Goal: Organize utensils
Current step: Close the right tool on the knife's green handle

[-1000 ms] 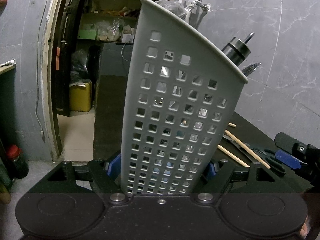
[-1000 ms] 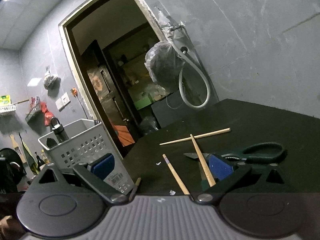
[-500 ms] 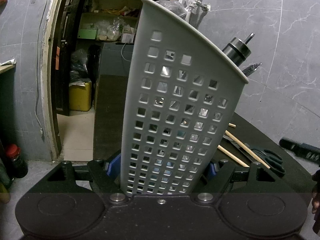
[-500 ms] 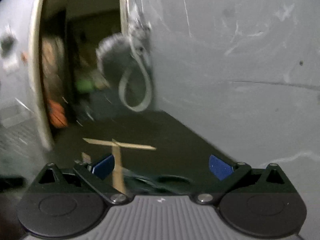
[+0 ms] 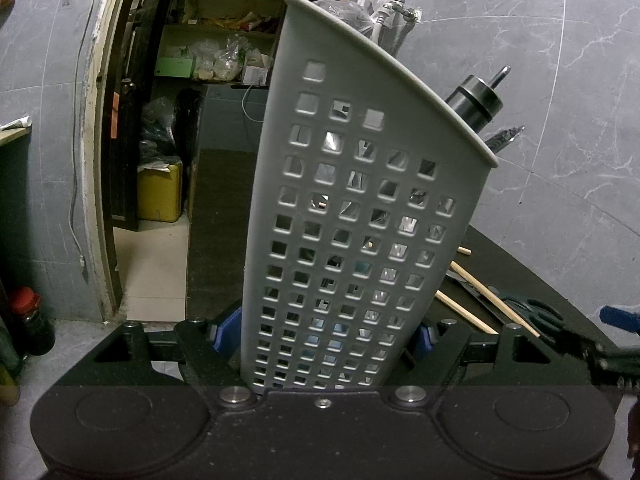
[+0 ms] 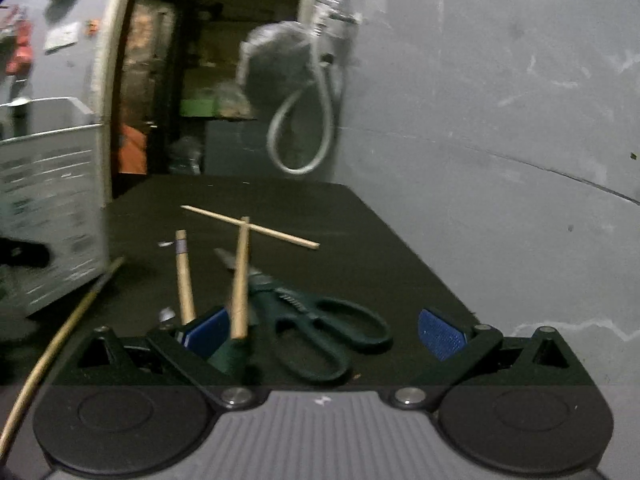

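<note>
My left gripper (image 5: 324, 336) is shut on a tall grey perforated utensil basket (image 5: 360, 220), its blue pads pressed on both sides near the base. A black handle with a metal tip (image 5: 476, 100) sticks out of the basket's top. My right gripper (image 6: 322, 332) is open just above the dark table (image 6: 380, 240). Green-handled scissors (image 6: 280, 304) lie on the table between its fingers. A wooden chopstick (image 6: 240, 280) runs close past the left blue pad (image 6: 204, 330); I cannot tell whether they touch. Two more chopsticks (image 6: 184, 276) (image 6: 248, 226) lie beyond. The basket (image 6: 48, 200) stands at the left.
A thin wooden stick (image 6: 60, 336) lies at the table's left near edge. A grey tiled wall (image 6: 500, 120) runs along the right with a looped hose (image 6: 304, 132). An open doorway (image 5: 160, 160) shows shelves and a yellow canister (image 5: 160, 192). A red-capped bottle (image 5: 28, 320) stands low left.
The right wrist view has rolled from tilted to level and swung over, so the scissors now lie between its fingers. The left gripper and basket have not moved.
</note>
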### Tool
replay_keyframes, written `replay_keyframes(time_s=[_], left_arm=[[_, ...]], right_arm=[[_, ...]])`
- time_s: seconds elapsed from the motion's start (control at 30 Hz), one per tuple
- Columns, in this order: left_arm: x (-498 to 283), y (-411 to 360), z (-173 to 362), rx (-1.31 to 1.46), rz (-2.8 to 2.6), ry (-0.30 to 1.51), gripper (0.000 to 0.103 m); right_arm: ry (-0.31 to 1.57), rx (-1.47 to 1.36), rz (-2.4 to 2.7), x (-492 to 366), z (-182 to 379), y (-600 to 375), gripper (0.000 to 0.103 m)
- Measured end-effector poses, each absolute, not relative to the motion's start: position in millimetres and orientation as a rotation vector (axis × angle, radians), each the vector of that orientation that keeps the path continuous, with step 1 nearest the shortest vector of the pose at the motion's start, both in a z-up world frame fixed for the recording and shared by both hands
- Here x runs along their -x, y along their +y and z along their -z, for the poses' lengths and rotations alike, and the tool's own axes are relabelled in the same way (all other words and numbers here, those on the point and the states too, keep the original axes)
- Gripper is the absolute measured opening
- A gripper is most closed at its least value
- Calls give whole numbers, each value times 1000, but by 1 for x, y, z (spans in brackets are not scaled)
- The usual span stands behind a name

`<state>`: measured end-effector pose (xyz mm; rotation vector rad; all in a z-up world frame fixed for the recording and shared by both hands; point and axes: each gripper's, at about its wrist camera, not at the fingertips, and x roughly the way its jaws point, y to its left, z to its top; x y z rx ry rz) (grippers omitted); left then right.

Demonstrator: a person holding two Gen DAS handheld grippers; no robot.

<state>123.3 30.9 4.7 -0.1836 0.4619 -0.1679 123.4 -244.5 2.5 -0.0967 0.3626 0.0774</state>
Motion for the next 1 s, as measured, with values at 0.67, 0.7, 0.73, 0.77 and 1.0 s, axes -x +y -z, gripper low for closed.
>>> replay_keyframes(time_s=[0.67, 0.7, 0.73, 0.77, 1.0], left_arm=[[-124, 31, -4, 185, 169, 464, 80], [-124, 31, -4, 185, 169, 464, 80], [-124, 31, -4, 185, 169, 464, 80], [-124, 31, -4, 185, 169, 464, 80], [-124, 31, -4, 186, 170, 464, 80]], right_arm=[[391, 51, -258, -100, 19, -240, 35], [395, 35, -260, -99, 19, -242, 29], [398, 20, -263, -99, 19, -244, 26], [402, 7, -261, -99, 18, -246, 23], [512, -444, -346, -110, 16, -291, 22]])
